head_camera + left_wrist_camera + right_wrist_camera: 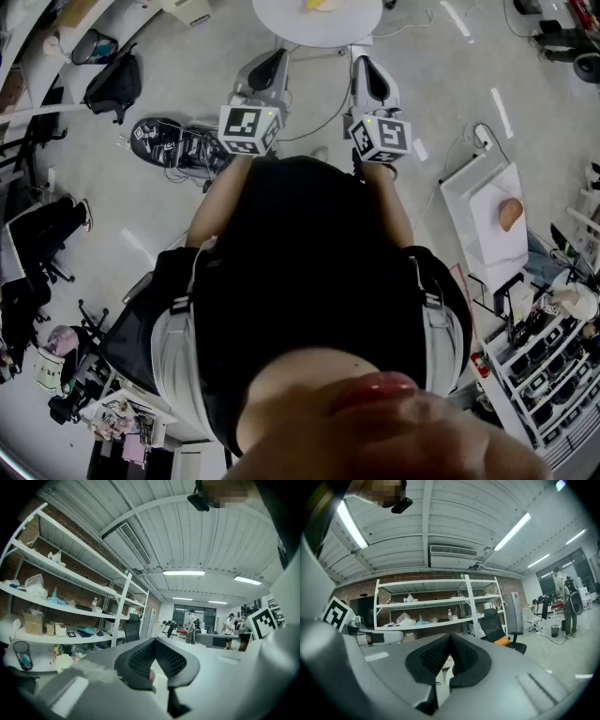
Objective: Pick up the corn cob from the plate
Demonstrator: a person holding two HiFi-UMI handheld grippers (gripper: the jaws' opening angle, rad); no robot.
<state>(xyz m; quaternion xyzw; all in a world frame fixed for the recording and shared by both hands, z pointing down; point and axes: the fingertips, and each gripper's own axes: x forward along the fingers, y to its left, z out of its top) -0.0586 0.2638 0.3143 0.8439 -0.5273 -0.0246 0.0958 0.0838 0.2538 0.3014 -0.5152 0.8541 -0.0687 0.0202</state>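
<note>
In the head view a round white table (319, 23) stands ahead of me, and a yellowish thing (323, 4) lies on it, cut off by the frame's top edge; I cannot tell whether it is the corn cob. No plate shows. My left gripper (270, 58) and right gripper (366, 62) are held level side by side just short of the table's near rim. Each carries a marker cube (249, 129). In the left gripper view the left gripper (154, 641) is shut on nothing. In the right gripper view the right gripper (450, 638) is also shut and empty.
A black backpack (112, 84) and a dark patterned item (173, 141) lie on the floor to the left. A white stand with a brown object (509, 214) is at the right, and a rack (553, 375) lower right. Both gripper views show metal shelves (70, 573), an office chair (497, 625) and distant people (192, 620).
</note>
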